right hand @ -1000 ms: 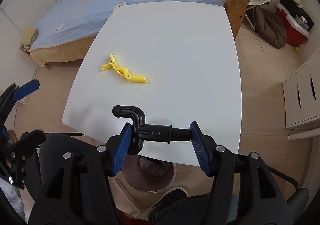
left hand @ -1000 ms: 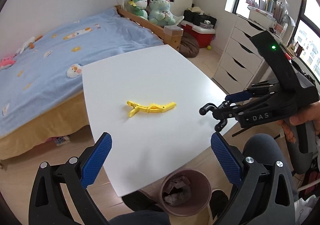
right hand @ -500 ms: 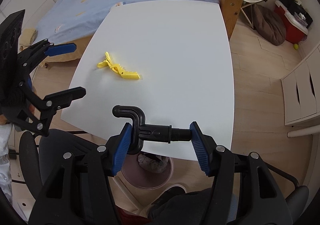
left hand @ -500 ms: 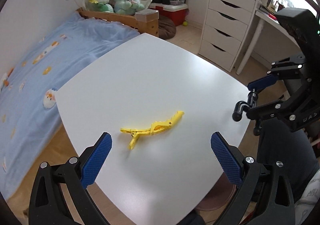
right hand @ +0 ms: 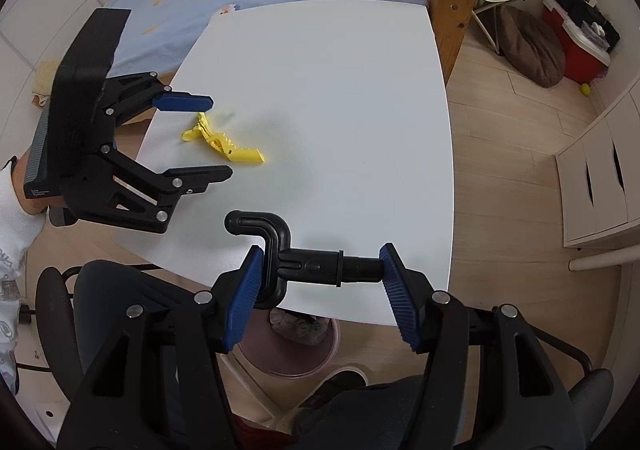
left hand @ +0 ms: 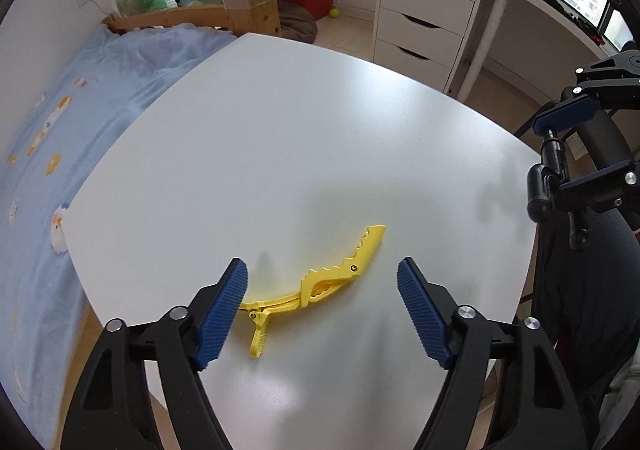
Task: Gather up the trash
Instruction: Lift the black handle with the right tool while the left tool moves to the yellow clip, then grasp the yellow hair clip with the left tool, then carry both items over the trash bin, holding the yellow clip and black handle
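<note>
Left wrist view: steep downward look, close over near corner of white bench (left hand: 304,138), bed at frame left, drawers upper right. Right wrist view: steep downward look from near bench (right hand: 320,90) edge, higher, bed along top. Shared: bench top, yellow clip (left hand: 320,282) (right hand: 224,142), bed, plush toys.

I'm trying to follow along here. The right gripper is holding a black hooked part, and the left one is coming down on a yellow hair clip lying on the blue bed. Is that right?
Not quite. The yellow hair clip lies on the white table, not on the bed. The left wrist view shows it there, between the open fingers of the left gripper, whose jaws have just been closing. The right gripper does hold the black hooked part.
</note>
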Action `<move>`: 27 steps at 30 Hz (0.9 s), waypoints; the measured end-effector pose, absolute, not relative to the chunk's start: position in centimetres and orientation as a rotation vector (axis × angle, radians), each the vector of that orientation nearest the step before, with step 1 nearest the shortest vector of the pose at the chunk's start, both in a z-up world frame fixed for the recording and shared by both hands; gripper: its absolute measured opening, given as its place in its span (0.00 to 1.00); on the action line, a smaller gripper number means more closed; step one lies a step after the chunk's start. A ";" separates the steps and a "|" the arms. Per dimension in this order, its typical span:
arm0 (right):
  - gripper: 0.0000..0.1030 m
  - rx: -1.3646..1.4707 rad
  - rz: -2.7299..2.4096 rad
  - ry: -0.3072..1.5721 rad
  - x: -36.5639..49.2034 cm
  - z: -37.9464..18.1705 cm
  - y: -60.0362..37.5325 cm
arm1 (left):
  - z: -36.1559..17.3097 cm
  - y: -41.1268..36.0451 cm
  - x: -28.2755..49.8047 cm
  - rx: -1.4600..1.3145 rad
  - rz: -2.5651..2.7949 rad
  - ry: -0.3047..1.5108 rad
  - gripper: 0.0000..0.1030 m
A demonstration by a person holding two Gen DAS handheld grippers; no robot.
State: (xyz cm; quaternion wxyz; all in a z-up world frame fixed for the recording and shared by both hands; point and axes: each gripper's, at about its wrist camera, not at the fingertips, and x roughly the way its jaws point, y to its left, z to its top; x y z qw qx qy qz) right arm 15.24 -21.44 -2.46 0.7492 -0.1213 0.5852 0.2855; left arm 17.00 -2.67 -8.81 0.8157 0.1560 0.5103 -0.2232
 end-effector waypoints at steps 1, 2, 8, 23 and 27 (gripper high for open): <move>0.57 -0.265 0.625 1.279 15.3 -2.5 -21.4 | -9.1 -2.7 17.0 0.338 -0.470 1.097 0.58; 0.57 -0.265 0.626 1.279 15.3 -2.5 -21.4 | -9.3 -2.6 17.0 0.341 -0.461 1.104 0.52; 0.57 -0.260 0.637 1.278 15.1 -2.7 -21.2 | -9.4 -2.1 16.3 0.279 -0.433 1.114 0.35; 0.57 -0.256 0.671 1.231 14.5 -2.0 -20.8 | -8.0 -2.0 13.9 0.090 -0.310 1.092 0.14; 0.57 -0.264 0.677 1.204 14.0 -1.2 -20.9 | -6.7 -2.1 12.6 0.059 -0.292 1.058 0.14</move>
